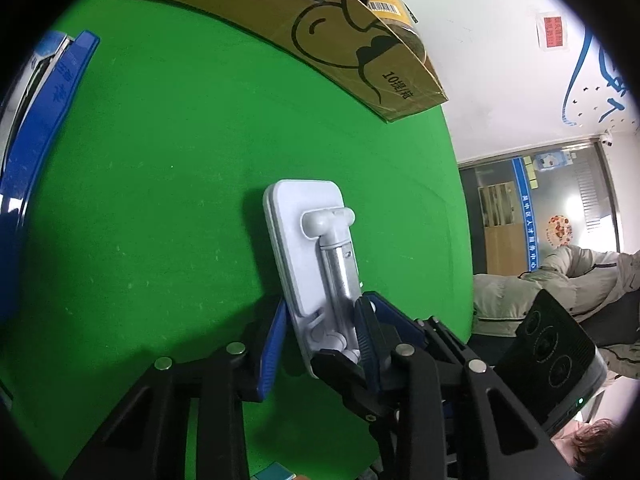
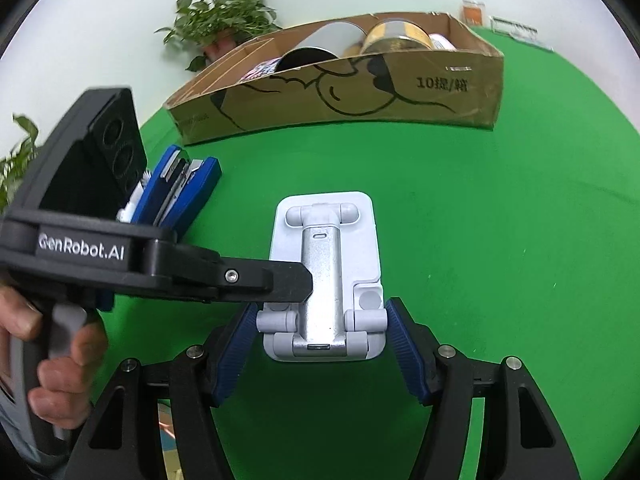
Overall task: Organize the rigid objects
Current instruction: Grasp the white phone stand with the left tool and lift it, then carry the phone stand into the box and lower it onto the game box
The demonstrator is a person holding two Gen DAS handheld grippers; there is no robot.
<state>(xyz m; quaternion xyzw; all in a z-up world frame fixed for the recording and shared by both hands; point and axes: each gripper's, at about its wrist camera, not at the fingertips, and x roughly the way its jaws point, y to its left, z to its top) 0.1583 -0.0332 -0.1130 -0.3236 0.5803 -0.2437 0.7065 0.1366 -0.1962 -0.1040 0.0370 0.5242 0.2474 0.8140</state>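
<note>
Both sets of fingers closed partway on the white phone stand (image 2: pixel 326 280): right gripper (image 2: pixel 320 320) across its near end, left gripper (image 1: pixel 320 320) across its edge. Stand on green surface (image 2: pixel 500 240), stapler (image 2: pixel 184 188) beside it, cardboard box (image 2: pixel 360 92) beyond.

The phone stand (image 2: pixel 326 280) lay on the table (image 2: pixel 500 240), before the cardboard box (image 2: pixel 360 96); the stapler (image 2: pixel 180 188) lay to its left
</note>
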